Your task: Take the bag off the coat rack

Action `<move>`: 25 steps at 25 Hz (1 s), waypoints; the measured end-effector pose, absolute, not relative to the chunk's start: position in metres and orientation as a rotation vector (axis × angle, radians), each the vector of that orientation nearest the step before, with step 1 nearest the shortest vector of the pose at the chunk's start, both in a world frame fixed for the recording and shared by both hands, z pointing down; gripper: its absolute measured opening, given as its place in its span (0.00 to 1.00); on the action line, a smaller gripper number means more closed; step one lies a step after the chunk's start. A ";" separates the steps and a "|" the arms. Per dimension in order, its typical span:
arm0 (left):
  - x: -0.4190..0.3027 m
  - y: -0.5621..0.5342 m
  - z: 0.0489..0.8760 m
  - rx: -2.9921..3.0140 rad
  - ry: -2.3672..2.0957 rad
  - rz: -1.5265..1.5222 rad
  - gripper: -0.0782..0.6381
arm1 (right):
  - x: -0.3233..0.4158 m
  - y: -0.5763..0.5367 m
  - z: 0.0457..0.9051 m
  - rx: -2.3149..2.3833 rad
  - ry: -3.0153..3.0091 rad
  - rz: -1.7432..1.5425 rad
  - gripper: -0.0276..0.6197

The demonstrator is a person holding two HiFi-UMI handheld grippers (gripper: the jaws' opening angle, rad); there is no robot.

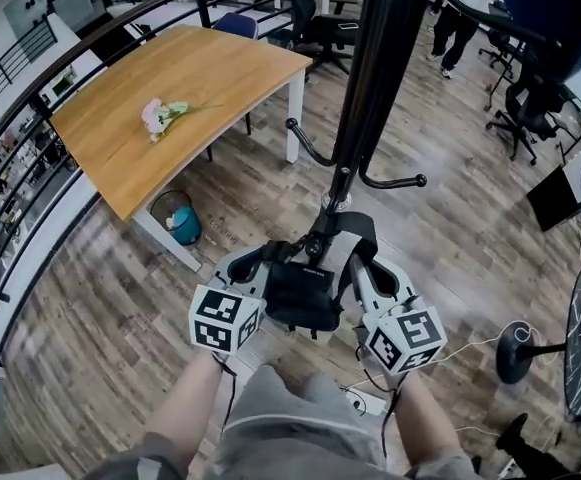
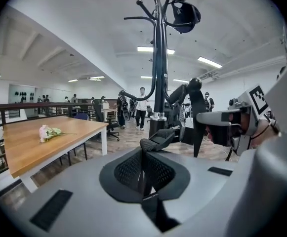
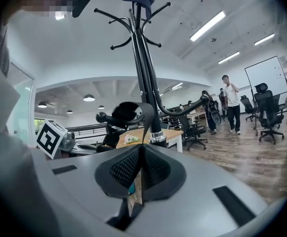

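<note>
Soft and probably light, the black fabric bag [image 1: 300,298] hangs low on the near black metal coat rack [image 1: 375,88], with the left gripper [image 2: 144,174] and right gripper [image 3: 141,169] each clamped on its limp black webbing strap [image 2: 158,138].

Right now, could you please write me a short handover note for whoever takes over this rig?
Left gripper: shut on a strap of the bag.
Right gripper: shut on a strap too, just below where it loops over a hook.
Bag: hangs low between the two grippers, by the coat rack pole.
Done: both grips taken.
Left: lift the loop up and off the hook's ball tip, then carry the bag clear of the rack.
</note>
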State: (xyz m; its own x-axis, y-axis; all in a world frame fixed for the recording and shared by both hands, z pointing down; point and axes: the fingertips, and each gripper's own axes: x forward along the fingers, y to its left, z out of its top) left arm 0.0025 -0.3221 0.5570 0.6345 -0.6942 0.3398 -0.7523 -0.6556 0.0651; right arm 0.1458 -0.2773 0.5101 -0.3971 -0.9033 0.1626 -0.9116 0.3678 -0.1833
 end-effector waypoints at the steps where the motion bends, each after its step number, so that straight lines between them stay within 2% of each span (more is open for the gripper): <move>1: -0.001 -0.321 0.548 2.652 -1.209 0.415 0.13 | 0.145 -0.276 0.501 1.701 -2.576 0.370 0.09; 15: -0.086 -0.305 0.398 2.595 -1.543 0.214 0.13 | 0.119 -0.262 0.356 1.584 -2.717 0.242 0.09; 25: -0.164 -0.270 0.314 2.561 -1.820 0.172 0.13 | 0.063 -0.249 0.279 1.374 -2.859 0.119 0.09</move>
State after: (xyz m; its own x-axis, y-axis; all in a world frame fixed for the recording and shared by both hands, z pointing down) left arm -0.1645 -0.2704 0.3138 0.3251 -0.9418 0.0862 -0.9412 -0.3310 -0.0674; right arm 0.0632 -0.2493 0.2790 -0.6249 -0.7807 0.0026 -0.7783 0.6226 -0.0818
